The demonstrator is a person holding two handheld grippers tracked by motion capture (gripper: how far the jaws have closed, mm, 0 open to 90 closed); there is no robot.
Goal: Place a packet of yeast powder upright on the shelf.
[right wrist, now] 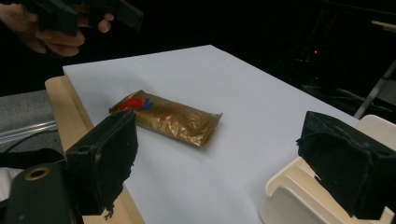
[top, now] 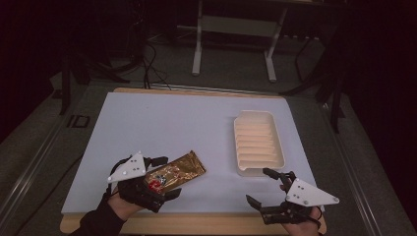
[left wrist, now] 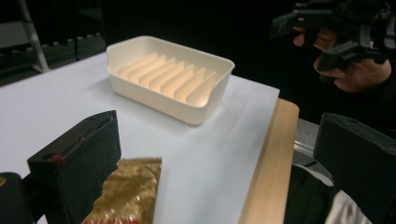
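A gold foil snack packet [top: 179, 172] with a red print at one end lies flat on the white table cover, near the front left. My left gripper [top: 169, 178] is open over the packet's printed end. In the left gripper view the packet [left wrist: 128, 191] sits low between the wide jaws, close to the left one, and the gripper [left wrist: 217, 135] holds nothing. My right gripper [top: 256, 186] is open and empty near the front edge, just in front of the cream ribbed tray [top: 259, 114]. The right gripper view shows the packet [right wrist: 173, 119] beyond its spread jaws.
The tray [left wrist: 177, 105] is empty and stands at the right of the white cover [top: 172, 123]; its corner [right wrist: 289, 186] is close under my right gripper. A wooden table edge [top: 206, 223] runs along the front. A white metal stand [top: 236, 29] stands beyond the table.
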